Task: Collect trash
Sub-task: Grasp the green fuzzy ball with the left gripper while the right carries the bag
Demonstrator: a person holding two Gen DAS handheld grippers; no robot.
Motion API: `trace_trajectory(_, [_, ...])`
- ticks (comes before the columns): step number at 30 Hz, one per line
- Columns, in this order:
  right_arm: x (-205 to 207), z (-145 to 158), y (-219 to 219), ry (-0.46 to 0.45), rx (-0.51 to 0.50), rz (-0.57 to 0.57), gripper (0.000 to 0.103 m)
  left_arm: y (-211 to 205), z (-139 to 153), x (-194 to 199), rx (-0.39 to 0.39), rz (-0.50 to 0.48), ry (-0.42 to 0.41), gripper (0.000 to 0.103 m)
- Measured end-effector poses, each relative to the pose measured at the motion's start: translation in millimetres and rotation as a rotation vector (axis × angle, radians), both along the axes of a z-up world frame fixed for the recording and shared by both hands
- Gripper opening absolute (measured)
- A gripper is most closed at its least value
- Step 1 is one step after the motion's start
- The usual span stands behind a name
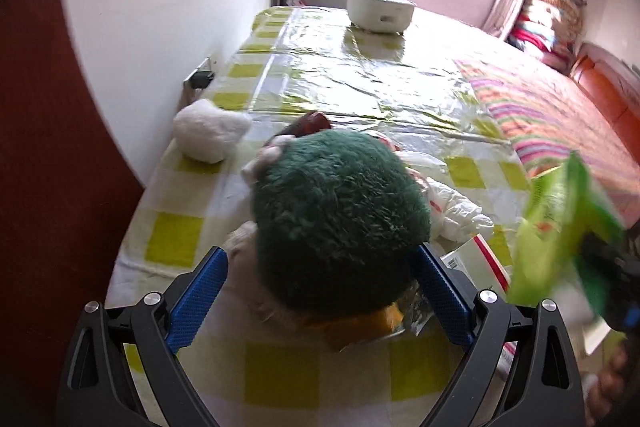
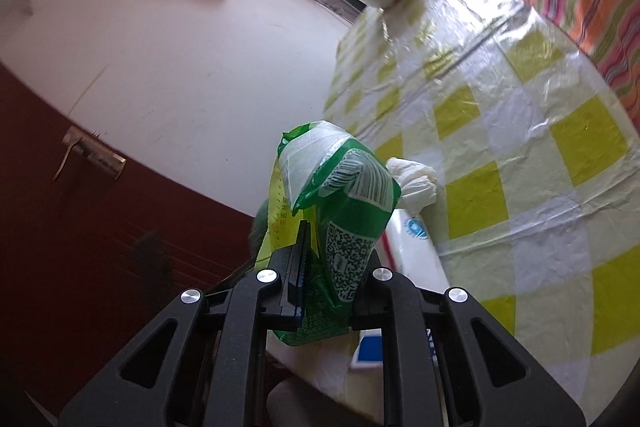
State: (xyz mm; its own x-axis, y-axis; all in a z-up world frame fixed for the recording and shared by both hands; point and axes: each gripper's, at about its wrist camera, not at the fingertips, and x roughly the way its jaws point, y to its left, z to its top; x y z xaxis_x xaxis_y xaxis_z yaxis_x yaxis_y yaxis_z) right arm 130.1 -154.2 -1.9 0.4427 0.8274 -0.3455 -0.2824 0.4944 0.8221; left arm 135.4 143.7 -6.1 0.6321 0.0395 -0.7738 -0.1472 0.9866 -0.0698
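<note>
My left gripper (image 1: 320,291) stands open around a dark green plush toy (image 1: 340,219) with an orange beak, which lies on the checked cloth (image 1: 280,379); the blue pads (image 1: 200,291) flank it without pressing. My right gripper (image 2: 320,259) is shut on a crumpled green plastic wrapper (image 2: 340,195) with a barcode and QR code, held above the bed's edge. The wrapper also shows blurred at the right of the left wrist view (image 1: 560,223). A crumpled white plastic bag (image 1: 456,211) and a white-and-red box (image 1: 480,259) lie behind the toy.
A white fluffy ball (image 1: 208,135) lies by the wall. A white round appliance (image 1: 380,11) stands at the far end of the plastic-covered bed. A striped blanket (image 1: 560,115) covers the right side. A dark red door with a handle (image 2: 80,155) is at the left.
</note>
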Motion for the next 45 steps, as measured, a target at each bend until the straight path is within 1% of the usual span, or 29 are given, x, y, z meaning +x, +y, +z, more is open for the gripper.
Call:
trace_trajectory(3, [-10, 8, 0, -0.023, -0.01, 0.006, 0.013, -8, -6, 13, 0.009, -0.02, 0.033, 0.091])
trace_trajectory(7, [-19, 11, -2, -0.053, -0.044, 0.003, 0.013, -4, -12, 21, -0.021, 0.012, 0.022, 0.091])
trace_trajectory(8, [-22, 12, -4, -0.059, -0.05, 0.001, 0.013, -1, -12, 21, -0.033, 0.027, 0.009, 0.086])
trace_trajectory(9, [-22, 13, -4, -0.061, -0.053, -0.002, 0.013, 0, -13, 21, -0.038, 0.034, 0.001, 0.079])
trace_trajectory(11, [-22, 13, -6, -0.067, -0.059, -0.012, 0.013, 1, -12, 20, -0.035, 0.036, -0.01, 0.074])
trace_trajectory(12, [-23, 14, -8, -0.073, -0.063, -0.017, 0.013, 0, -10, 18, -0.028, 0.033, -0.022, 0.07])
trace_trajectory(14, [-27, 16, -12, -0.087, -0.068, -0.032, 0.013, -1, -4, 12, -0.009, 0.038, -0.057, 0.069])
trace_trajectory(16, [-30, 18, -15, -0.101, -0.079, -0.047, 0.013, -6, 4, 3, 0.032, 0.034, -0.102, 0.069])
trace_trajectory(19, [-36, 19, -23, -0.119, -0.097, -0.077, 0.013, -13, 16, -10, 0.064, 0.022, -0.141, 0.069])
trace_trajectory(21, [-39, 17, -29, -0.119, -0.104, -0.095, 0.013, -18, 22, -19, 0.07, 0.019, -0.17, 0.069])
trace_trajectory(24, [-44, 13, -41, -0.111, -0.112, -0.128, 0.013, -25, 27, -29, 0.067, 0.004, -0.191, 0.069])
trace_trajectory(30, [-55, 6, -72, -0.103, -0.128, -0.217, 0.013, -49, 35, -49, 0.056, -0.055, -0.224, 0.069])
trace_trajectory(34, [-64, 6, -95, -0.113, -0.148, -0.292, 0.013, -71, 40, -56, 0.047, -0.115, -0.236, 0.069])
trace_trajectory(41, [-77, 3, -142, -0.139, -0.203, -0.456, 0.013, -113, 36, -63, 0.033, -0.23, -0.224, 0.07])
trace_trajectory(45, [-79, -3, -167, -0.15, -0.225, -0.547, 0.013, -136, 33, -62, 0.009, -0.288, -0.219, 0.07])
